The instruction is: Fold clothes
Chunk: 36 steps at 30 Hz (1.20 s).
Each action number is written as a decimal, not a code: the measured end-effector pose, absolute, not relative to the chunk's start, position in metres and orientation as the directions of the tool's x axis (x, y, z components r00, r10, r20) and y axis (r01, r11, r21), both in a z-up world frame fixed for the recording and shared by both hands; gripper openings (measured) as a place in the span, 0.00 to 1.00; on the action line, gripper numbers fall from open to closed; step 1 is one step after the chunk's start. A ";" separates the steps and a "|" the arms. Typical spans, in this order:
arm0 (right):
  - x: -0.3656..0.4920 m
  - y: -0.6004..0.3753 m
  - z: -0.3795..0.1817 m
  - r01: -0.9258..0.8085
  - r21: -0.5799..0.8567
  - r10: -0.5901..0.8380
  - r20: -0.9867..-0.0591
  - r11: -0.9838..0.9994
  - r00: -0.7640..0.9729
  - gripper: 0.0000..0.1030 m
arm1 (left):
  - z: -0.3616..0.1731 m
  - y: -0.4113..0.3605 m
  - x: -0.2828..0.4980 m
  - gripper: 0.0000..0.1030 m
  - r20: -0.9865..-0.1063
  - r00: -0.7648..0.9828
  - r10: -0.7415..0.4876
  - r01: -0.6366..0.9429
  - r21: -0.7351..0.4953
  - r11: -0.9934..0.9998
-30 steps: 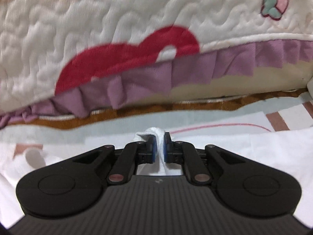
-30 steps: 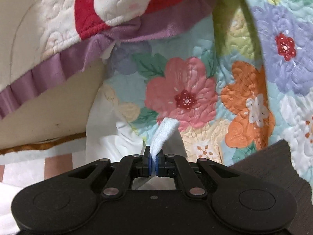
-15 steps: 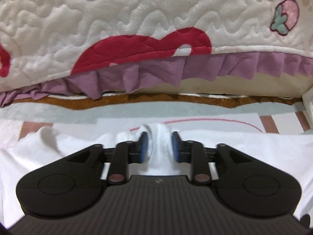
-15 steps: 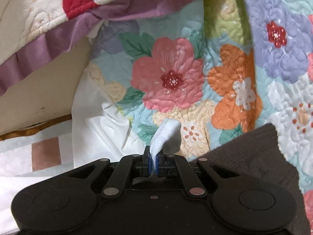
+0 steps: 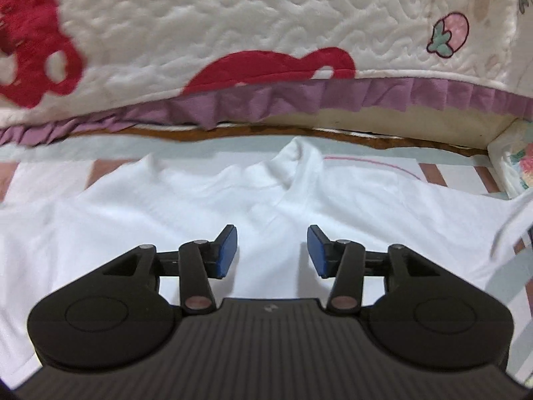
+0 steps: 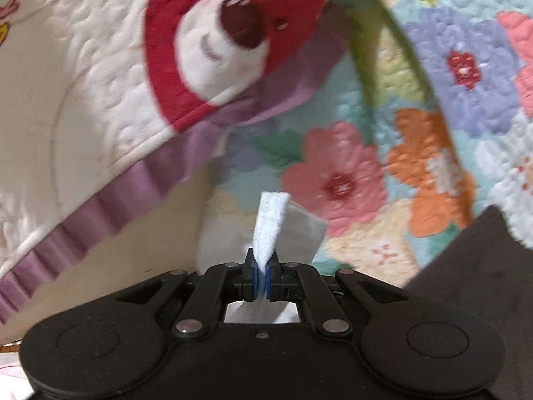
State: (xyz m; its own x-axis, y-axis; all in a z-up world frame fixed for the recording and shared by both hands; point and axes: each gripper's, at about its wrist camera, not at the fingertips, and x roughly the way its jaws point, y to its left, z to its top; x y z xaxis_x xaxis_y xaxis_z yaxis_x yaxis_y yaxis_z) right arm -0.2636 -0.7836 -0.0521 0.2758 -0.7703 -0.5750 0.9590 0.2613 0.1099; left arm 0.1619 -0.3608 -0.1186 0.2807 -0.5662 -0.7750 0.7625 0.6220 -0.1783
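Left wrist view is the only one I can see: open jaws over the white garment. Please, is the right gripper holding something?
Observer: Yes. The right gripper is shut on a fold of white cloth, which sticks up between its pads.
Operator: What is in front of it?
Observer: A floral quilt with pink, orange and purple flowers.
Operator: Is the cream blanket there too?
Observer: Yes, the cream blanket hangs at the left and shows a red bear face, which your view lacks.
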 end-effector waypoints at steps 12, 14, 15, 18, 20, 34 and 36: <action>-0.211 -0.739 -0.064 0.915 -0.329 -0.884 -0.463 0.232 0.057 0.52 | -0.094 -0.152 0.193 0.52 -0.661 0.700 -0.270 0.460 0.128 0.879; -0.196 -0.729 -0.056 0.903 -0.234 -0.851 -0.479 0.360 0.215 0.56 | -0.092 -0.123 0.209 0.55 -0.630 0.744 -0.224 0.390 0.137 0.911; -0.188 -0.724 -0.052 0.887 -0.186 -0.826 -0.481 0.422 0.292 0.56 | -0.093 -0.112 0.218 0.55 -0.628 0.748 -0.214 0.369 0.126 0.921; -0.147 -0.704 -0.050 0.756 -0.120 -0.683 -0.535 0.644 0.497 0.56 | -0.097 -0.094 0.240 0.56 -0.638 0.737 -0.221 0.353 0.085 0.932; -0.117 -0.683 -0.054 0.651 -0.075 -0.567 -0.573 0.755 0.592 0.56 | -0.104 -0.091 0.251 0.58 -0.662 0.704 -0.258 0.387 0.053 0.921; 0.010 -0.510 -0.118 0.125 -0.019 -0.099 -0.733 0.992 0.673 0.55 | -0.155 -0.103 0.233 0.58 -0.781 0.597 -0.181 0.274 -0.013 0.962; 0.014 -0.501 -0.125 0.096 -0.009 -0.071 -0.737 0.995 0.672 0.55 | -0.157 -0.105 0.236 0.59 -0.766 0.621 -0.168 0.258 -0.003 0.966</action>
State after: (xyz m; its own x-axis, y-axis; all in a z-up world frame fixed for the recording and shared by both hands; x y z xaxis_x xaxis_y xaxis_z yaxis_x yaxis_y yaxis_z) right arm 0.0143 -0.5009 -0.1246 0.6718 -0.0712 -0.7373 0.0958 0.9954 -0.0089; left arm 0.2359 -0.1045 -0.1572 0.6207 -0.1683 -0.7658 0.2581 0.9661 -0.0032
